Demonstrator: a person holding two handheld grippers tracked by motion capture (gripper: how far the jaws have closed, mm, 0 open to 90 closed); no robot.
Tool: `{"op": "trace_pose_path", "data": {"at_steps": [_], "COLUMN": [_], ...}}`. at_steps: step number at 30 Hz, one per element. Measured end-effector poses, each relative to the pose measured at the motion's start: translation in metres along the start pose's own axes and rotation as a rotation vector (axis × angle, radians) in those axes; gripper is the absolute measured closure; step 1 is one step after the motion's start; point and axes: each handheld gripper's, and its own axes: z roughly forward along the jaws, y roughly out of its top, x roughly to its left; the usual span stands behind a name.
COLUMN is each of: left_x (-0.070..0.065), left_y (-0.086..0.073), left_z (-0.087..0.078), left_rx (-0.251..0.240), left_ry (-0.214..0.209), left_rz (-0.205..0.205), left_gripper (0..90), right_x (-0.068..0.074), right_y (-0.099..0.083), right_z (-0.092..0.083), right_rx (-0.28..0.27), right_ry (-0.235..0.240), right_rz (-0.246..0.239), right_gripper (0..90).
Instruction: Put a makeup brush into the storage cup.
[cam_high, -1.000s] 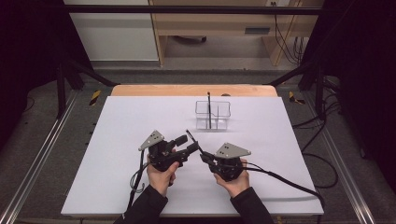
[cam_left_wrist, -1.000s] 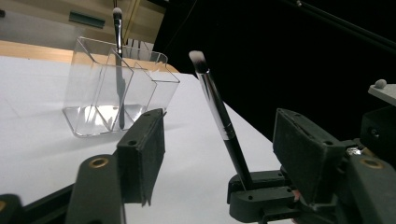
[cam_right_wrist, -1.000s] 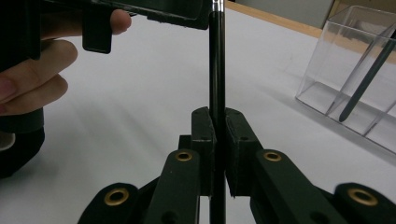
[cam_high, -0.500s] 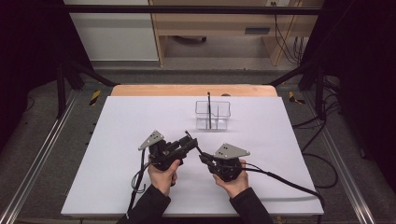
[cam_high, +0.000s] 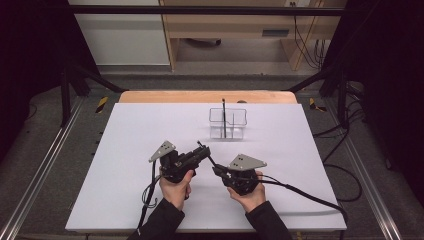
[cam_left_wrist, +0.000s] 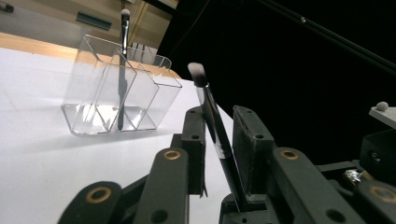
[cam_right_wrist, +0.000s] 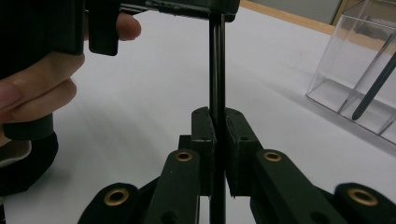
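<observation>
We've got the right tongs (cam_right_wrist: 215, 133) pinching the makeup brush (cam_left_wrist: 212, 119), and the left tongs (cam_left_wrist: 219, 135) have just been closing around it too.

Between our left gripper's (cam_left_wrist: 219, 133) closing jaws we see a slim black makeup brush (cam_left_wrist: 215, 128), bristles up, leaning on the left pad. Beyond stands a clear organizer (cam_left_wrist: 140, 95) holding another brush (cam_left_wrist: 123, 70).

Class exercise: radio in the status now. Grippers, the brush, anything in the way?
Right gripper shut on thin black makeup brush. Left gripper jaws just closing around it, small gap showing. Clear plastic divided organizer ahead, one brush inside; path open.
</observation>
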Motion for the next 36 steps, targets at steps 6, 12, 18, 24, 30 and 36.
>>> {"op": "trace_pose_path", "data": {"at_steps": [6, 12, 18, 24, 30, 36], "left_x": [0.000, -0.001, -0.004, -0.006, -0.011, -0.014], "left_y": [-0.001, -0.001, -0.002, -0.001, -0.001, 0.000], "left_z": [-0.001, -0.001, -0.002, -0.003, -0.004, -0.005], "left_rx": [-0.005, -0.012, -0.022, -0.020, -0.022, -0.005], "left_ry": [0.000, -0.007, -0.026, -0.044, -0.052, -0.039], "left_rz": [-0.009, -0.011, -0.005, 0.005, 0.031, 0.086], "left_gripper": [76.3, 77.3, 79.4, 81.1, 83.0, 83.1], "right_x": [0.000, 0.000, 0.001, 0.001, 0.003, 0.004], "right_y": [0.000, 0.000, -0.001, -0.001, -0.001, 0.002], "right_z": [0.001, 0.001, 0.001, 0.002, 0.002, -0.001], "right_rx": [0.003, 0.001, -0.001, -0.001, 0.001, -0.013], "right_ry": [0.003, 0.008, 0.010, 0.013, 0.023, 0.026], "right_rz": [-0.001, -0.001, -0.003, -0.006, -0.010, -0.020], "right_gripper": [84.2, 84.0, 83.7, 83.6, 79.5, 56.6]}}
